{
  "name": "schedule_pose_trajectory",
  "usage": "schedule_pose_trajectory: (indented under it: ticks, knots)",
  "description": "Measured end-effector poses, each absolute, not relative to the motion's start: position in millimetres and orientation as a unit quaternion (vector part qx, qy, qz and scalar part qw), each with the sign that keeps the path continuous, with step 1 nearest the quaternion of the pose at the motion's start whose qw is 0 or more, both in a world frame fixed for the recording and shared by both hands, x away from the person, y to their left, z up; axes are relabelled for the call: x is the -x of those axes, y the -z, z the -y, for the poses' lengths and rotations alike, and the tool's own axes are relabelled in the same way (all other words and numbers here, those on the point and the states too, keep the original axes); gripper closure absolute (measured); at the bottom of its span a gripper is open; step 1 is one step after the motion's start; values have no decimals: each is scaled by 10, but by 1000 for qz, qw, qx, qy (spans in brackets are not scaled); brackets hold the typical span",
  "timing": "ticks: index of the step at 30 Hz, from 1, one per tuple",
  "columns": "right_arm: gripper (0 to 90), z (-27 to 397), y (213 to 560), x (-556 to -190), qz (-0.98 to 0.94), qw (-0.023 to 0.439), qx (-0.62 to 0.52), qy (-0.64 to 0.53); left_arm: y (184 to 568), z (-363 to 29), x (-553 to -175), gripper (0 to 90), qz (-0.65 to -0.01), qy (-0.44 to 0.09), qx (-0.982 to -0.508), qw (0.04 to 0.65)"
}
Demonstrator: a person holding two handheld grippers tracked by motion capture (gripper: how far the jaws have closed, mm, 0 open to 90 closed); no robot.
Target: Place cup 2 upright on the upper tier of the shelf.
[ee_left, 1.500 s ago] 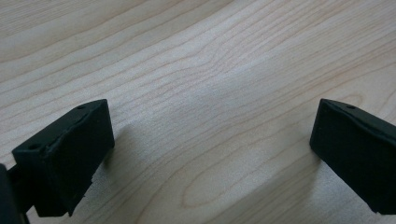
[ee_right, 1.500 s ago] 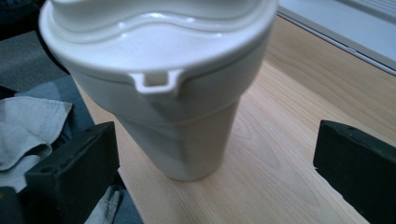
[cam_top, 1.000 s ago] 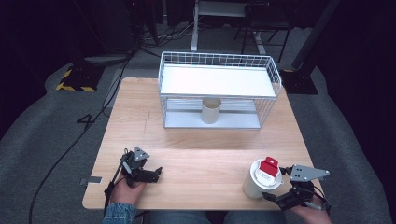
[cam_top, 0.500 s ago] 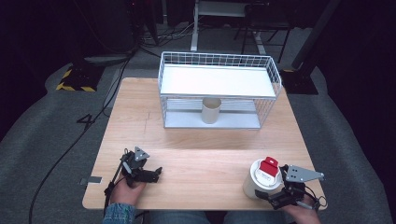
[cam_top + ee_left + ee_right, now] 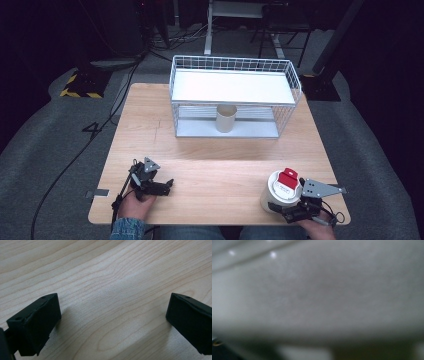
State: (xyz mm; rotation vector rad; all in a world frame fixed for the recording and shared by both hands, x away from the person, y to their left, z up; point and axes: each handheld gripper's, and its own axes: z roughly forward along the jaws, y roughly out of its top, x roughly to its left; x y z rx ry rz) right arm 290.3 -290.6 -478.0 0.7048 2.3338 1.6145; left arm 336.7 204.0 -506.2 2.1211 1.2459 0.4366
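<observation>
Pale wood with a fine wavy grain is forming the table (image 5: pixel 220 160), a square top with rounded corners sitting over grey carpet. Toward the upper middle of the high view a white wire rack (image 5: pixel 235 97) is standing on it, boxy, with a thin grid of wire for walls and a smooth flat white shelf across its top. Under that shelf a small cream cylinder, a cup (image 5: pixel 226 118) open at the top, is standing upright on the rack's lower tier.

At the lower left of the high view the left gripper (image 5: pixel 161 186) is lying low over the wood, held by a hand (image 5: pixel 136 199) with a denim cuff below it. In the left gripper view its two blocky matte black jaws are standing wide apart over bare wood grain, with nothing between them.

At the lower right a white round container (image 5: pixel 278 194) with a glossy red flip cap (image 5: pixel 286 179) on its lid is standing upright near the table's front edge. The right gripper (image 5: pixel 295 210) is sitting against its near side, the grey three-cornered plate jutting to the right. The right gripper view is showing a blurred off-white curved surface (image 5: pixel 317 290) pressed close; whether the jaws are pinching the container cannot be told.

Compared with half a second earlier, the right gripper is sitting slightly lower and closer to the container, while the left gripper is staying where it was.
</observation>
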Motion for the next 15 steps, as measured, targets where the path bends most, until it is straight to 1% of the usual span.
schedule_pose_trajectory:
  ticks: [15]
  knots:
    - [84, 2903, 4778, -2886, -793, 118, -240, -547, 5061, -2040, -3368, 3, -473, -166, -805, 316]
